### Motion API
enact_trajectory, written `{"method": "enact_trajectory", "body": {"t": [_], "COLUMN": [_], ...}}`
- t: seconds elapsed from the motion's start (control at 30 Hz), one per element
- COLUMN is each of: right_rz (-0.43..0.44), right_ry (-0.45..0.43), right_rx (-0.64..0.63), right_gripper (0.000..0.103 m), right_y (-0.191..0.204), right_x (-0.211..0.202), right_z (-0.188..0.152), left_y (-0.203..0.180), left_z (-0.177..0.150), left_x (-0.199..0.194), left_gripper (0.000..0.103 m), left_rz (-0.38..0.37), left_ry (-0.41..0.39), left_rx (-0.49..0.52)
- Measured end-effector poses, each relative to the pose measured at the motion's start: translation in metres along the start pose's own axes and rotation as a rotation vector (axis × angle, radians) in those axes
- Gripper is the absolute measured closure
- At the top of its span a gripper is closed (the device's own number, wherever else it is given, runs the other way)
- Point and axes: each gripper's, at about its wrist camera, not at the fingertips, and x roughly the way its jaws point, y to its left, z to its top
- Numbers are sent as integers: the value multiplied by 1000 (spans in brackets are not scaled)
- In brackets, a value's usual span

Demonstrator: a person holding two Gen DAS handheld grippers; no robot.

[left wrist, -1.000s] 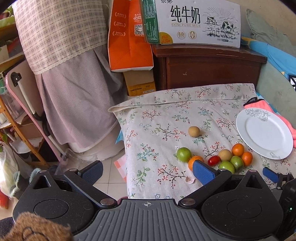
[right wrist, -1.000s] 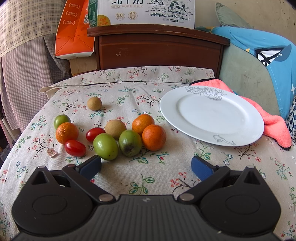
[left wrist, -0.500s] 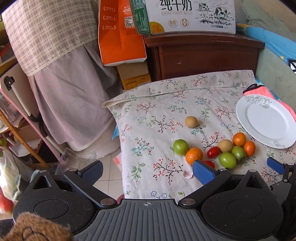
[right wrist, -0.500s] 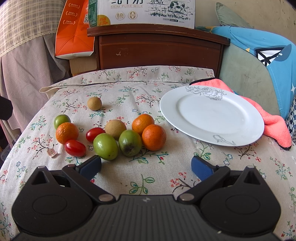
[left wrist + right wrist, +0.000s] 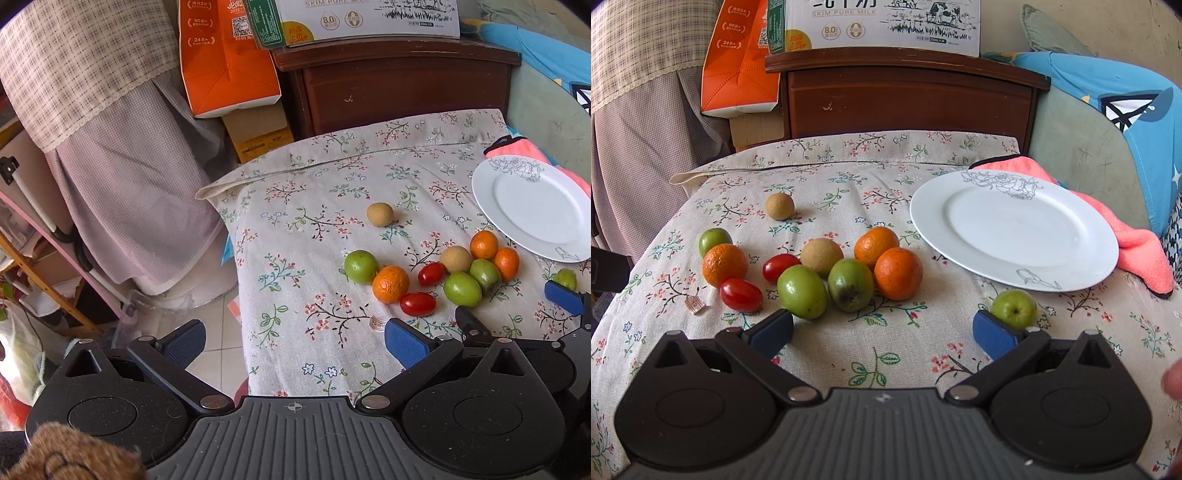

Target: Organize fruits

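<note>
Both grippers (image 5: 295,338) (image 5: 882,326) gaping wide and holding nothing, red tomato (image 5: 741,295) lying lengthwise left-to-right, green fruit (image 5: 1014,308) showing whole only in right view.

— What is behind the table?
— A brown wooden cabinet (image 5: 908,99) with a milk box (image 5: 875,22) on top, and an orange bag (image 5: 738,59) beside it.
— And near the blue pillow (image 5: 1108,110)?
— A pink towel (image 5: 1137,243).

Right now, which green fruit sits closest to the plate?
The small green fruit lying alone just below the plate rim, beside the right claw. The other three green ones sit left, among the oranges and tomatoes.
</note>
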Motion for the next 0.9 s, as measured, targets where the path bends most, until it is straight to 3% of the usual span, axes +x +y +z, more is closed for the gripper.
{"method": "enact_trajectory", "body": {"t": [0.27,0.4,0.53,0.9], "right_rz": [0,0,0,1], "right_ry": [1,1,1,1], "right_rx": [0,0,0,1], "right_gripper": [0,0,0,1], "right_y": [0,0,0,0], "right_x": [0,0,0,0], "right_z": [0,0,0,0], "left_y": [0,-6,-10,-1], "left_z": [19,34,41,36], "left_x": [-24,-16,3,15], "left_gripper": [0,0,0,0], "left_rz": [-102,-87,-68,-29], "left_ry": [-32,-48,-11,1], "left_rx": [-38,1,2,-20]}}
